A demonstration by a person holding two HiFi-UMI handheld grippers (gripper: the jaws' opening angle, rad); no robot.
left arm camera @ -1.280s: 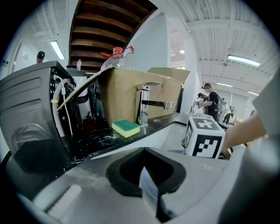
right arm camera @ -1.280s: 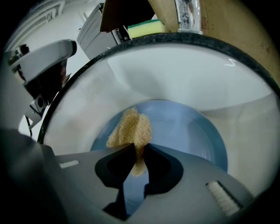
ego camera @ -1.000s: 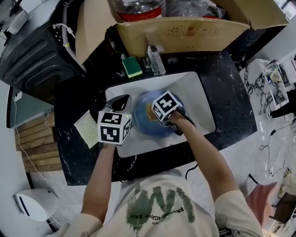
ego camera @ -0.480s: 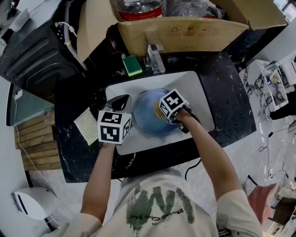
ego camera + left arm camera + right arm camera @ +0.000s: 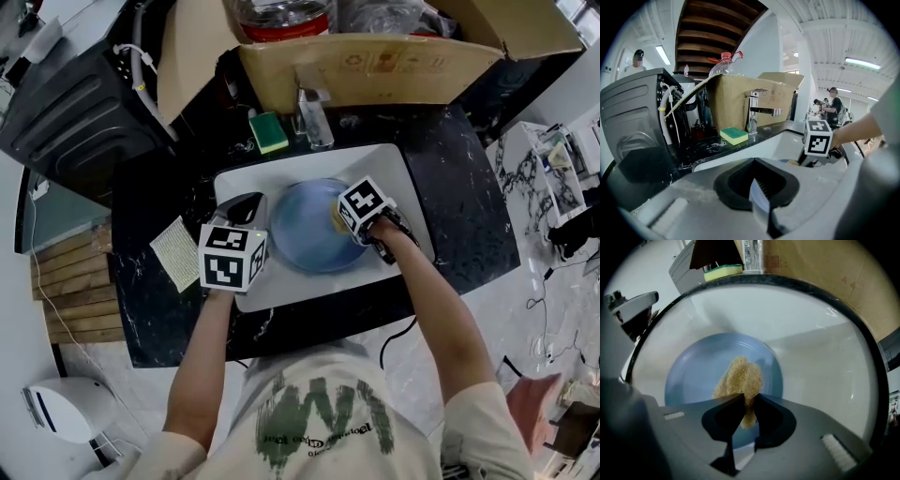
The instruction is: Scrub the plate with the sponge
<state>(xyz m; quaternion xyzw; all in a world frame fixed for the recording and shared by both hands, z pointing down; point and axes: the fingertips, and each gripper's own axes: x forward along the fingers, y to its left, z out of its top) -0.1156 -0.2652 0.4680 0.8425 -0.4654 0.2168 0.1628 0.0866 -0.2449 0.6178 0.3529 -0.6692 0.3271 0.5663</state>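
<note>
A blue plate (image 5: 305, 242) lies flat in the white sink (image 5: 403, 183). My right gripper (image 5: 343, 219) is over the plate's right side, shut on a tan sponge (image 5: 336, 217). In the right gripper view the sponge (image 5: 739, 378) sticks out from between the jaws and presses onto the plate (image 5: 693, 376), with the right gripper (image 5: 749, 398) just above it. My left gripper (image 5: 246, 206) hovers at the sink's left rim, beside the plate and apart from it. Its jaws are shut with nothing in them in the left gripper view (image 5: 753, 161).
A green and yellow sponge (image 5: 268, 133) lies on the black counter (image 5: 469, 216) behind the sink, next to the faucet (image 5: 315, 117). A cardboard box (image 5: 375, 61) stands behind them. A black appliance (image 5: 75, 112) is at the far left and a white textured mat (image 5: 175, 259) at the counter's left.
My right gripper has dragged the tan sponge rightwards across the plate, from near its middle to its right side. The left gripper and the plate have stayed put.
</note>
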